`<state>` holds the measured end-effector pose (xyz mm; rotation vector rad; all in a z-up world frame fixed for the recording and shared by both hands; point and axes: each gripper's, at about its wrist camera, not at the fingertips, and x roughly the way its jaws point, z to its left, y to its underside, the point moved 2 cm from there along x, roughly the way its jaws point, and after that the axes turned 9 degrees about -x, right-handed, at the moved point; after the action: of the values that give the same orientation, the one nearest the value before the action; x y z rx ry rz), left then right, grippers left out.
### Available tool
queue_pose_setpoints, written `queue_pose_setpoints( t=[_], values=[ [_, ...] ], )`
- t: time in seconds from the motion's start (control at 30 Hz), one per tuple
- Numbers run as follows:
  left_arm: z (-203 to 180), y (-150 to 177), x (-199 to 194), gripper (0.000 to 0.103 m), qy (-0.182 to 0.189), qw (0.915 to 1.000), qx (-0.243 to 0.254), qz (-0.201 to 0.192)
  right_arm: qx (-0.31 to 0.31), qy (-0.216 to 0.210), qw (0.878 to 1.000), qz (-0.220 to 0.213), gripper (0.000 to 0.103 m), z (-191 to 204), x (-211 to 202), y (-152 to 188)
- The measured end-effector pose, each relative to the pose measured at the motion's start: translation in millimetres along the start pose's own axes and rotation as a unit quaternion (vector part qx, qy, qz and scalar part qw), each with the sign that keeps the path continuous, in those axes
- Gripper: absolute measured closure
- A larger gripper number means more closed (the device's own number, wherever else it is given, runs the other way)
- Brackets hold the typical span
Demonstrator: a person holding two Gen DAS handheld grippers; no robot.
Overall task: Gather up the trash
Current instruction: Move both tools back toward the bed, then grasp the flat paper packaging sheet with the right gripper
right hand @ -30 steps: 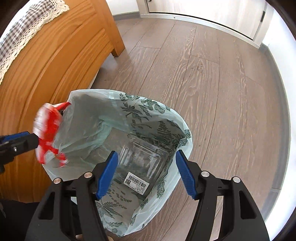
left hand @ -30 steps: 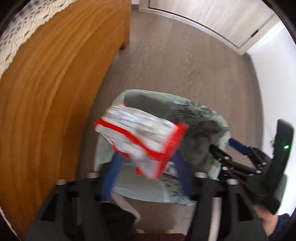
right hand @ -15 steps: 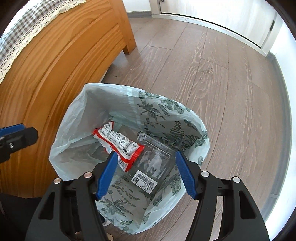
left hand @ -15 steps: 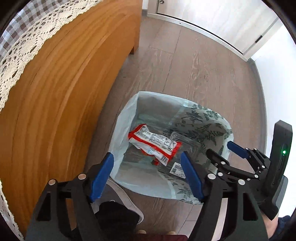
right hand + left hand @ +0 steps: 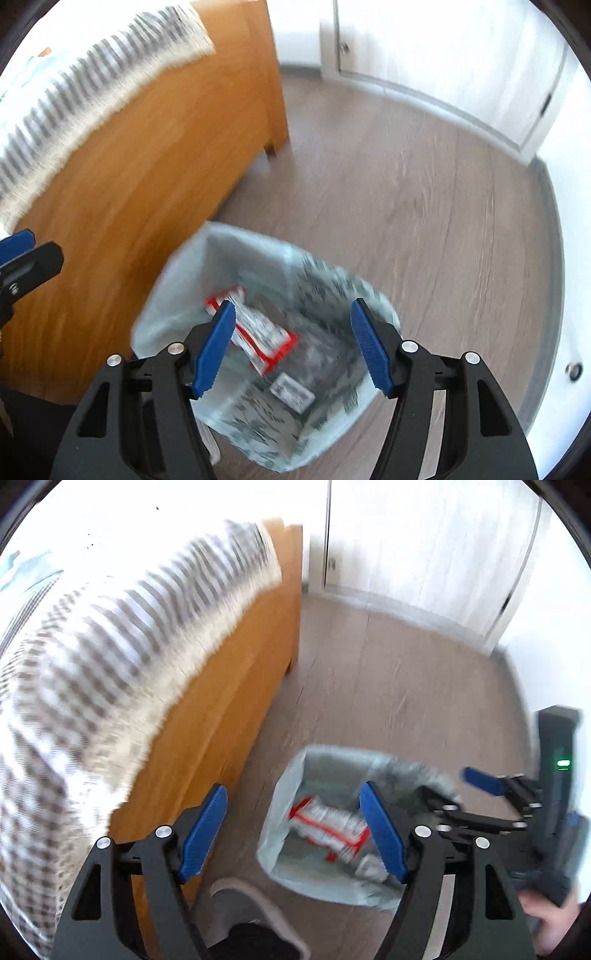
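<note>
A trash bag (image 5: 229, 266) is standing open on the floor (image 5: 424, 206), just beside a wooden cabinet (image 5: 147, 177) to its left. A snack wrapper (image 5: 264, 338) is lying inside the bag, with a labelled plastic container (image 5: 291, 397) lying nearer the camera. A cloth (image 5: 92, 85) is draping over the cabinet's top.

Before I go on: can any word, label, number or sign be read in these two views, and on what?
None can be read.
Red and white wrapper in the trash bag: print blurred.
White sticker on clear packaging in the bag: looks like a barcode label, unreadable.
Right gripper's body: a green light, no text.
</note>
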<state>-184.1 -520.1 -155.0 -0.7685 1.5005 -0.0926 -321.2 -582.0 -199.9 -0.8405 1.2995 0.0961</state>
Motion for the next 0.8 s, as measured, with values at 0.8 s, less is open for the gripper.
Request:
queue_pose_setpoints(
  t=[0.8],
  values=[
    [278,52,-266,0.019,-0.177,0.9132,-0.270,-0.249,-0.239,-0.216,0.905,-0.276,0.035,314,-188,-116]
  ],
)
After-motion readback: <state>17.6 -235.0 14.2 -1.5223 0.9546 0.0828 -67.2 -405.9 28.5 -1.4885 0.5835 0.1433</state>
